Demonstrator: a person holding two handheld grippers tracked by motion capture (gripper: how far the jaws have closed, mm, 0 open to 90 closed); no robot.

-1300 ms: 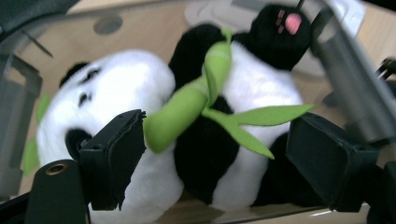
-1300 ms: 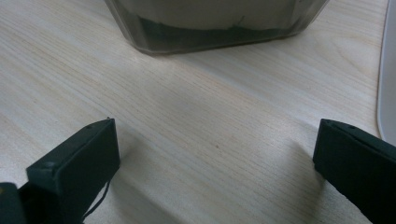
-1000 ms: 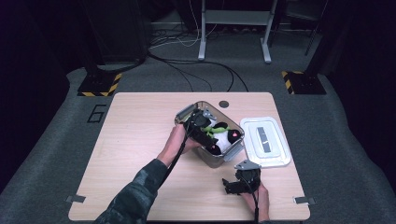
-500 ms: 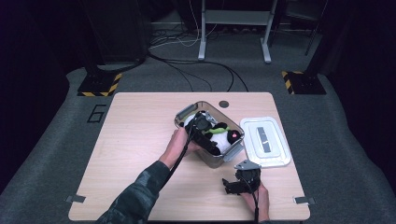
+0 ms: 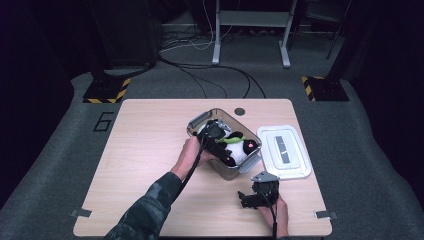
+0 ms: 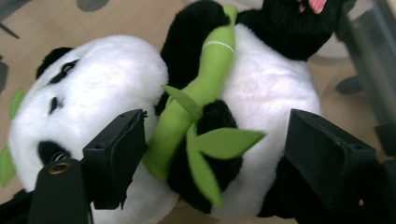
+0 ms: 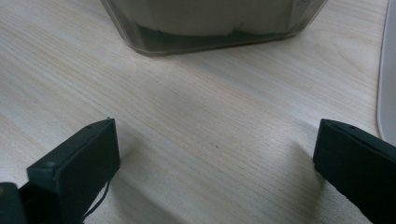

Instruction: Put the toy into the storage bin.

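Observation:
A black and white panda plush (image 6: 271,93) holding a green bamboo sprig (image 6: 205,88) lies inside a clear plastic container (image 5: 197,122) at the middle of the table. My left gripper (image 5: 226,151) reaches down into the container, open. In the left gripper view its jaws (image 6: 219,158) stand wide on either side of the panda's belly and the bamboo. My right gripper (image 5: 246,199) rests open near the table's front edge. In the right gripper view it (image 7: 215,163) has bare wood between its jaws, and the container's base (image 7: 210,23) is just ahead.
The container's white lid (image 5: 284,151) lies flat to the right of the container, and its edge (image 7: 387,70) borders the right gripper view. A small dark disc (image 5: 240,111) sits near the table's (image 5: 140,150) far edge. Cables run across the floor behind the table.
My left gripper has edged slightly right and deeper over the panda in the container. The right gripper has stayed where it was.

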